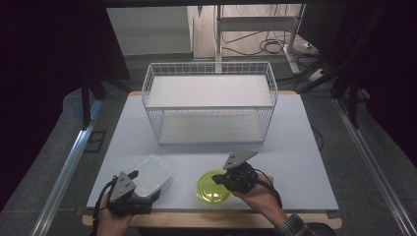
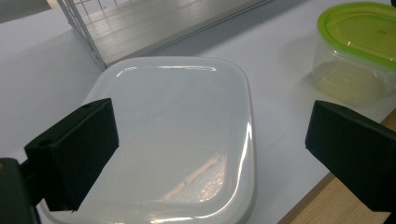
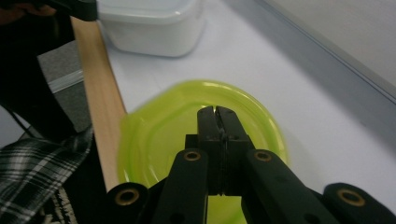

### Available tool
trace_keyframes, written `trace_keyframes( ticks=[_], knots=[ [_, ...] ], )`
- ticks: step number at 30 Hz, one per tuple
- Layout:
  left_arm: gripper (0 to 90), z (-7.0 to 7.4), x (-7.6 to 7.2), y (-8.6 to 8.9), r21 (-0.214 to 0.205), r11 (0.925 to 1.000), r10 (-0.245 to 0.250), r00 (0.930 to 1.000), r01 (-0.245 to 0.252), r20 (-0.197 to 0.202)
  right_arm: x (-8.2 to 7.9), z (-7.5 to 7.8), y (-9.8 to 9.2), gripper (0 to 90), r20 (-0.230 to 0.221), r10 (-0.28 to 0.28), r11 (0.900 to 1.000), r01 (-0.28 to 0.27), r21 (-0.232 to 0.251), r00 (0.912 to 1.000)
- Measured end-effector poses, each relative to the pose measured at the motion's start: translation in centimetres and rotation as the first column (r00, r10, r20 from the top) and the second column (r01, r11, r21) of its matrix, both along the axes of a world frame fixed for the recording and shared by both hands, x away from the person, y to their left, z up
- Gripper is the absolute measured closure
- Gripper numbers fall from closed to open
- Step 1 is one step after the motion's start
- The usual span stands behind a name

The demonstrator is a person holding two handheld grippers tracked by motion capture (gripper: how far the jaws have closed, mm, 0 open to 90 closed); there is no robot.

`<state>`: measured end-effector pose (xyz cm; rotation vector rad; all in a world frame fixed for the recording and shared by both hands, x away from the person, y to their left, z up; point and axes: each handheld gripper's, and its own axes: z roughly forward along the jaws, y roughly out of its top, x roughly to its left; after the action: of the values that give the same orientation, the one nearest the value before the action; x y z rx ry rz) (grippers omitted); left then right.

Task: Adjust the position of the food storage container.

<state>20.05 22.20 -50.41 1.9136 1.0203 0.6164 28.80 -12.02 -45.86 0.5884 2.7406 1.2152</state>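
Note:
A white rectangular lidded container (image 1: pixel 153 173) sits at the table's front left. My left gripper (image 1: pixel 144 184) is open, its black jaws spread wide either side of the near end of the white lid (image 2: pixel 177 135). A round clear container with a yellow-green lid (image 1: pixel 212 186) stands at the front centre, and shows off to the right in the left gripper view (image 2: pixel 359 46). My right gripper (image 1: pixel 217 181) is shut, its tips (image 3: pixel 215 112) pressed together over the green lid (image 3: pixel 154 135) with nothing between them.
A white wire basket (image 1: pixel 209 103) with a shelf stands at the back middle of the white table (image 1: pixel 295 147). The wooden front edge (image 3: pixel 100 107) runs just beside the green lid. A plaid sleeve (image 3: pixel 37 172) is near that edge.

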Motion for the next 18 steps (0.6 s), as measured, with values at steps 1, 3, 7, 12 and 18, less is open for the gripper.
trace_keyframes(
  ticks=[1,3,7,12,18],
  knots=[
    [2.6,0.0,0.0,0.0,0.003,1.0,0.0,1.0,0.0,0.0,-0.2,-0.1,1.1,89.6,-0.001,0.027,0.9996,-0.027,-0.002,0.9996],
    [2.6,0.0,0.0,0.0,0.004,1.0,-0.001,1.0,0.001,-0.001,-0.3,-0.1,1.5,89.6,-0.003,0.035,0.9994,-0.035,-0.005,0.9994],
    [2.7,0.0,0.0,0.0,0.011,0.9999,-0.003,1.0,0.003,0.0,-0.8,-0.4,3.5,89.6,-0.005,0.081,0.9966,-0.081,-0.017,0.9967],
    [2.8,-0.1,0.0,-0.1,0.019,0.9998,-0.003,1.0,0.003,0.001,-1.2,-1.0,5.2,89.5,-0.021,0.109,0.9936,-0.11,-0.027,0.9938],
    [3.1,0.0,-0.1,-0.1,0.016,0.9998,-0.008,0.9999,0.008,0.01,-1.6,-2.0,6.8,89.5,-0.03,0.152,0.987,-0.153,-0.048,0.9879]
  ],
)
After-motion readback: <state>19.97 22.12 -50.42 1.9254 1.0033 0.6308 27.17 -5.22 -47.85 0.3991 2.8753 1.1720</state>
